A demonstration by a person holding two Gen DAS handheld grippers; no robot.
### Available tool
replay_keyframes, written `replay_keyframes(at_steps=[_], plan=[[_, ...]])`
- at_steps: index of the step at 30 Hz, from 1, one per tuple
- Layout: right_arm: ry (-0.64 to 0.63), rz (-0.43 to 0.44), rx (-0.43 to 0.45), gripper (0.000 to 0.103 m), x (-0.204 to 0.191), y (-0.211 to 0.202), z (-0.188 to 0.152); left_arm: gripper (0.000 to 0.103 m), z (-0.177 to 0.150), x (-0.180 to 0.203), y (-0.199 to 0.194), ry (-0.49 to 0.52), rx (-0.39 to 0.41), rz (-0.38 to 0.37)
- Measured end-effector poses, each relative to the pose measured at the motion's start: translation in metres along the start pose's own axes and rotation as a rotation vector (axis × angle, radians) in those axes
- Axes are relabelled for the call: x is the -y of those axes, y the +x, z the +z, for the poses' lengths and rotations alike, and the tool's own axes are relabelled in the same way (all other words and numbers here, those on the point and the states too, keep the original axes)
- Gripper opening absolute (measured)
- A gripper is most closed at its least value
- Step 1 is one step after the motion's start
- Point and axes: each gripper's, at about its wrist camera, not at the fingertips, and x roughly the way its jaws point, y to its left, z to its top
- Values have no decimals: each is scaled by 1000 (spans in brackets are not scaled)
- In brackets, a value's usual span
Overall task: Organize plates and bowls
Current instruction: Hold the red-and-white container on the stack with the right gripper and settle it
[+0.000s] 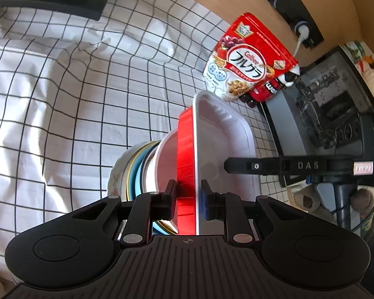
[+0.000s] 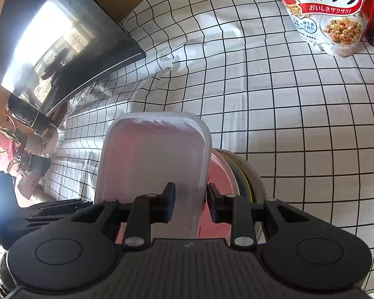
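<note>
You hold the nested stack off the counter (image 1: 62, 87), one claw on each side. The left claw (image 1: 186, 200) is clamped on the rims of the translucent white rectangular plastic tray (image 1: 224, 137) and the red plastic bowl (image 1: 185, 154) beneath. The right claw (image 2: 190, 200) is closed on the tray's opposite wall, possibly the bowl too. Opposed grips keep the round ceramic bowls (image 1: 127, 169) underneath nested and level.
</note>
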Motion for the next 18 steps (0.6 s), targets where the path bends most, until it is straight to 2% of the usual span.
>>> replay_keyframes(at_steps=[6,11,18], plan=[[2,-12,20,28,1,-4,0,24,6,-10,-10,-48,16,-7],[-3,-34,41,29,-1,-6,3,23,10,-10,5,-89,-32,-81],[-1,-46,27,29,2,0,4,20,2,-10,19,-73,-66,-19]])
